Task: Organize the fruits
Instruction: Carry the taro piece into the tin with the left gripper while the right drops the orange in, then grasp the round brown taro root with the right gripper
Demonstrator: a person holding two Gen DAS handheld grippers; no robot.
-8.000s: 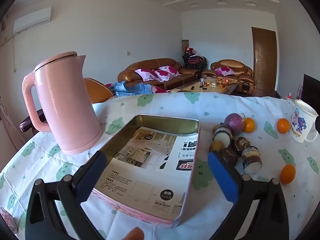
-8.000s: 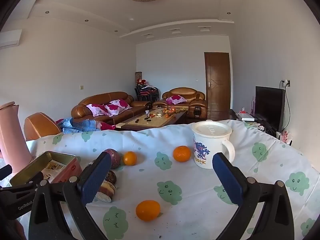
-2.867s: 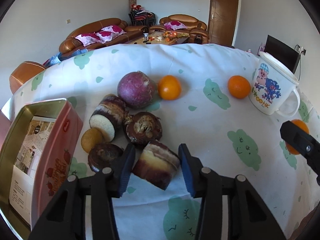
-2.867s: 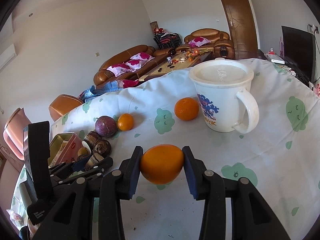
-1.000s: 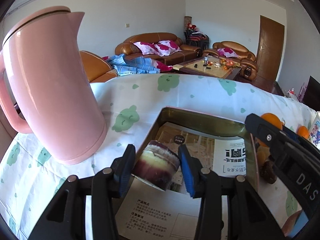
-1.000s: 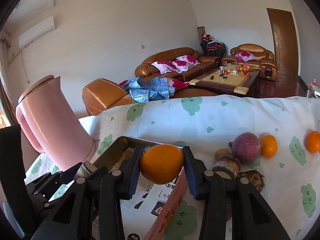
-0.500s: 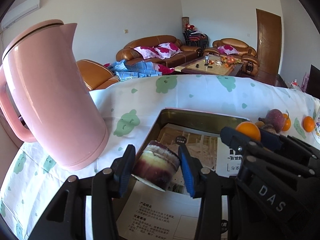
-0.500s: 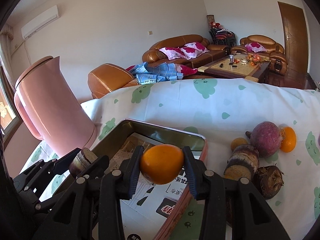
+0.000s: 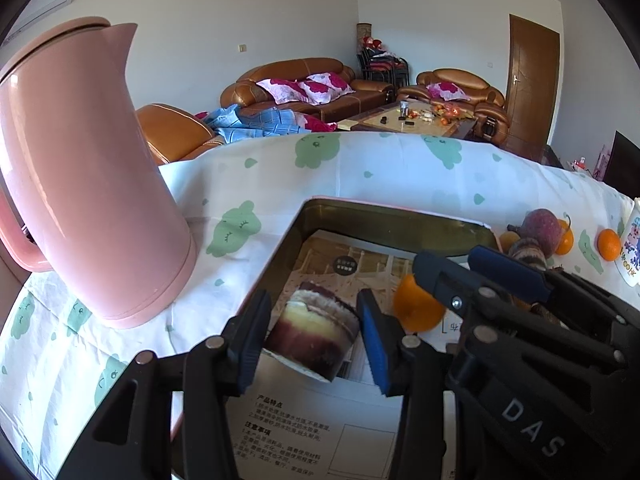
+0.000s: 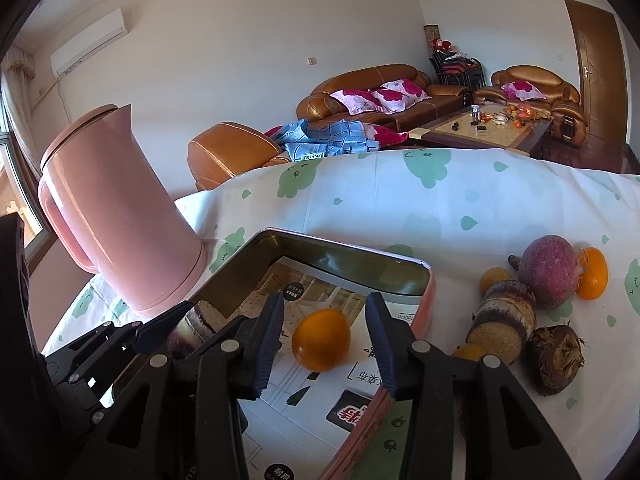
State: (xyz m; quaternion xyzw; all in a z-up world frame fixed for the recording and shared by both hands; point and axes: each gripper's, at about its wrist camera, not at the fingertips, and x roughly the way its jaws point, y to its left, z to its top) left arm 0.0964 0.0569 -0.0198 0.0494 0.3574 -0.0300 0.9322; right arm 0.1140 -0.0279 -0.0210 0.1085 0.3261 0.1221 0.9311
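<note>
A pink tin box (image 9: 384,216) (image 10: 344,252) lined with printed paper stands on the table. My left gripper (image 9: 316,334) is over the box, its jaws a little apart around a cut purple-and-yellow root piece (image 9: 316,330) that rests on the paper. My right gripper (image 10: 324,336) is open above the box, and an orange (image 10: 322,338) (image 9: 416,308) lies free on the paper between its jaws. Right of the box lie a purple round fruit (image 10: 550,270), several cut root pieces (image 10: 504,316) and small oranges (image 10: 592,274).
A tall pink kettle (image 9: 84,168) (image 10: 116,208) stands left of the box. A printed white mug (image 9: 632,248) stands at the far right. The table has a white cloth (image 10: 440,200) with green cloud prints. Sofas and a coffee table are behind.
Both grippers came down over the box and their jaws opened. The orange dropped out of the right gripper onto the paper. The root piece now rests loosely between the left jaws.
</note>
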